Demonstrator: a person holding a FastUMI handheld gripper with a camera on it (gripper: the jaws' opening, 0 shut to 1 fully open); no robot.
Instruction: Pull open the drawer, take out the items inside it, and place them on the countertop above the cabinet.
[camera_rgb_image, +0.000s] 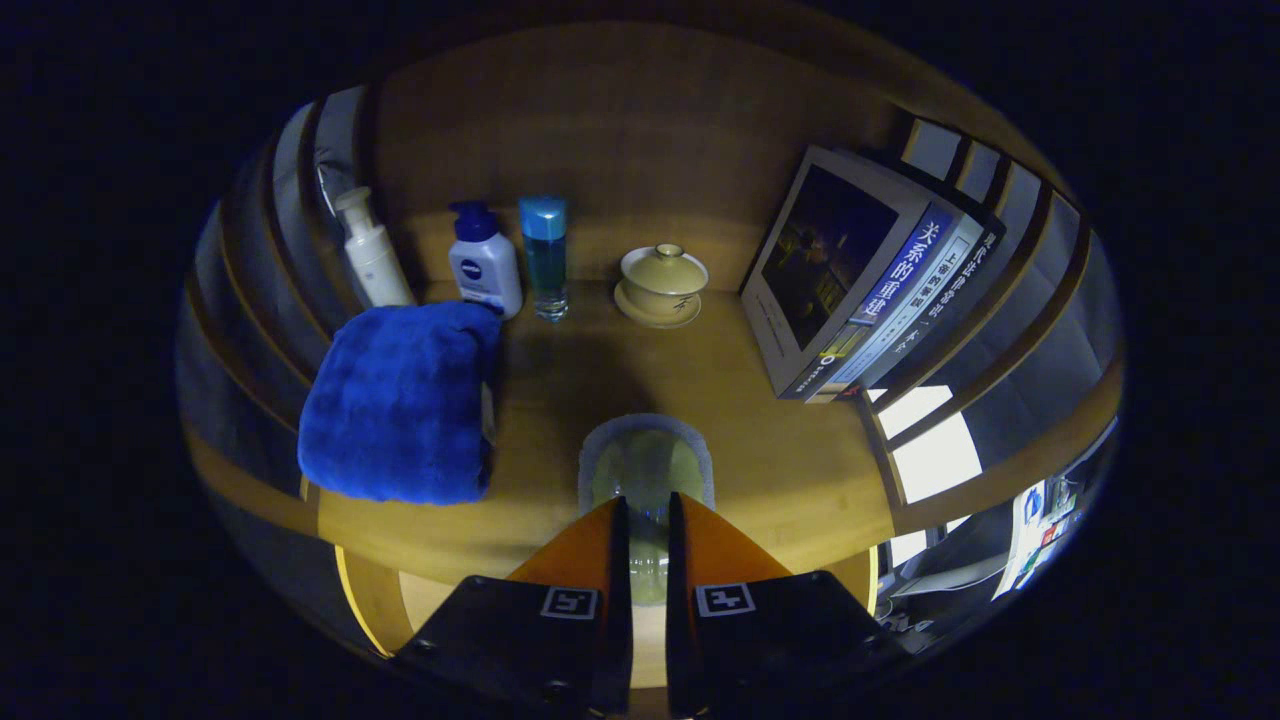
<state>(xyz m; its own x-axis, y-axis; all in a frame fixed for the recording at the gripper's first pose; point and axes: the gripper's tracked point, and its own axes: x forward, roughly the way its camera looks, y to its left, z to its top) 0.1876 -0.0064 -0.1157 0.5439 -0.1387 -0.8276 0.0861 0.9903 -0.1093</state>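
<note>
The gripper (647, 520) points down and forward over the wooden countertop (780, 450), its two fingers (590, 545) drawn close together with only a narrow slit between them. In that slit sits a clear glass (646, 470) with a greyish rim, its mouth facing the camera and its pale greenish inside showing just ahead of the fingertips. The fingers flank the near wall of the glass and appear to pinch it, though the contact itself is hidden by the fingers, so the grip cannot be told for sure. The glass hangs at or just above the front part of the countertop; whether it touches the wood cannot be told. To the left of the fingers, a folded blue towel (405, 400) lies on the countertop, reaching over its front edge. Beyond the towel, along the back wall, stand a white pump bottle (370, 255), a white bottle with a blue cap (483, 262) and a slim teal bottle (545, 258), close together in a row. Further right on the same line rests a yellowish lidded cup on a saucer (662, 283). To the right, well apart from the cup, a few books (860, 275) lean against the shelf side.
</note>
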